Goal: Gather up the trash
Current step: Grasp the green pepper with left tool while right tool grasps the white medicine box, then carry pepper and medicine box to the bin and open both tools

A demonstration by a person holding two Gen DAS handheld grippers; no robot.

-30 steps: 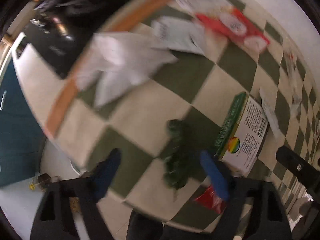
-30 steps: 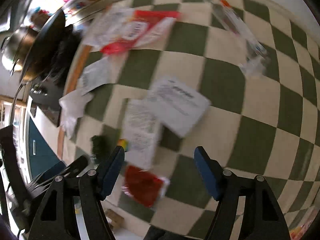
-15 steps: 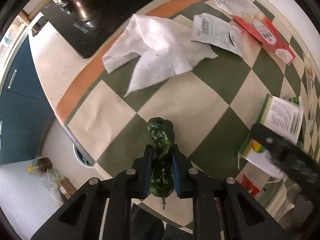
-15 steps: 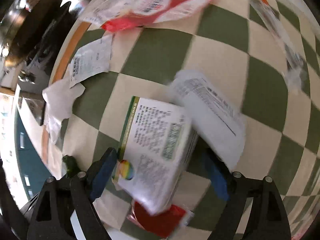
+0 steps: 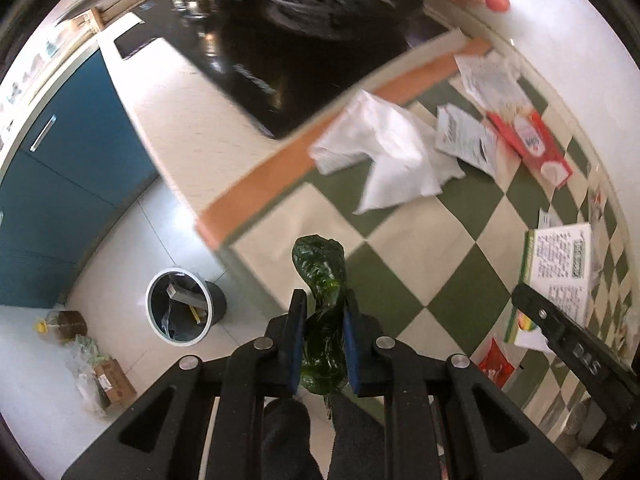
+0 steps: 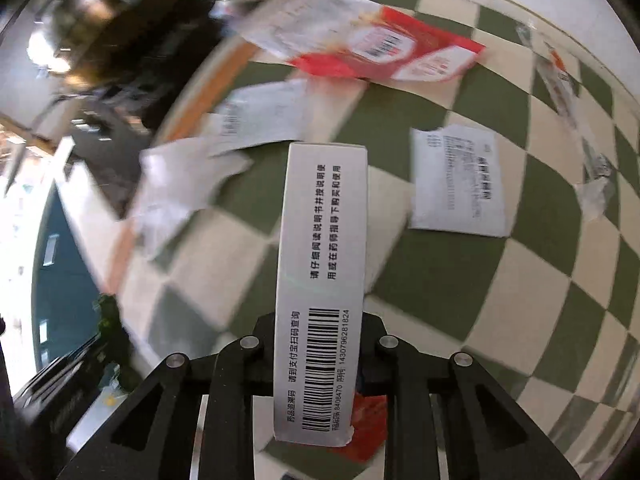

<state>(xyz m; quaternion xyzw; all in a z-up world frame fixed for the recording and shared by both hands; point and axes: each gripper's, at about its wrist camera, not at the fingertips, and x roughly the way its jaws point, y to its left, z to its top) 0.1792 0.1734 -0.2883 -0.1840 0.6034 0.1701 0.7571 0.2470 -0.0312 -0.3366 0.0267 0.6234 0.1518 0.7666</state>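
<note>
Left tool [image 5: 320, 338] is clamped on a crumpled green wrapper [image 5: 322, 312], lifted over the checkered surface [image 5: 424, 236] edge, with the bin [image 5: 180, 306] on the floor below. Right tool [image 6: 320, 354] grips a white box [image 6: 322, 280], held above the surface.

Both my grippers are basically the same build: matte black plastic frames with triangular cutouts down each side and round silver screw heads at the linkage joints, four across on each. The left gripper [image 5: 323, 336] has blue pads [image 5: 351, 344] lining the inside of its black fingers. The right gripper [image 6: 320, 344] shows the same black arms and silver screws; its side carries pale lettering I can't read.
</note>
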